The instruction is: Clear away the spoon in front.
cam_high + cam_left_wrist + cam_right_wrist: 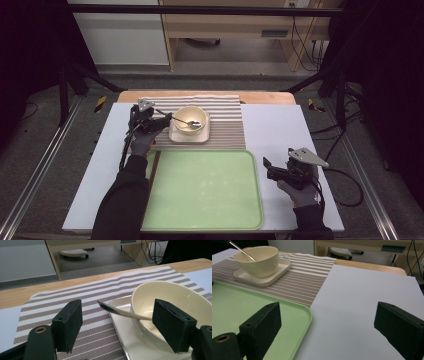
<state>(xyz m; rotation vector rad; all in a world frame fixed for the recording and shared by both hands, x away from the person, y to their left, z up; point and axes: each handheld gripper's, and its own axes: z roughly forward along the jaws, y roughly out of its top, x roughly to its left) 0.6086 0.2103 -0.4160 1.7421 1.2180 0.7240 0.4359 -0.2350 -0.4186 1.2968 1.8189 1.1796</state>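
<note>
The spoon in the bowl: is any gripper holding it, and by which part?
No. The left gripper is open around the spoon handle without touching; the right gripper is open too.

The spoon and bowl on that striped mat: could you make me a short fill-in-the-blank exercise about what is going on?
1. The spoon rests with its scoop end inside the cream ____.
2. The bowl stands on a square ____.
3. The left gripper has its jaws ____ on either side of the spoon handle.
4. The tray nearest the person is coloured ____.

Missing words: bowl; plate; open; green
</note>
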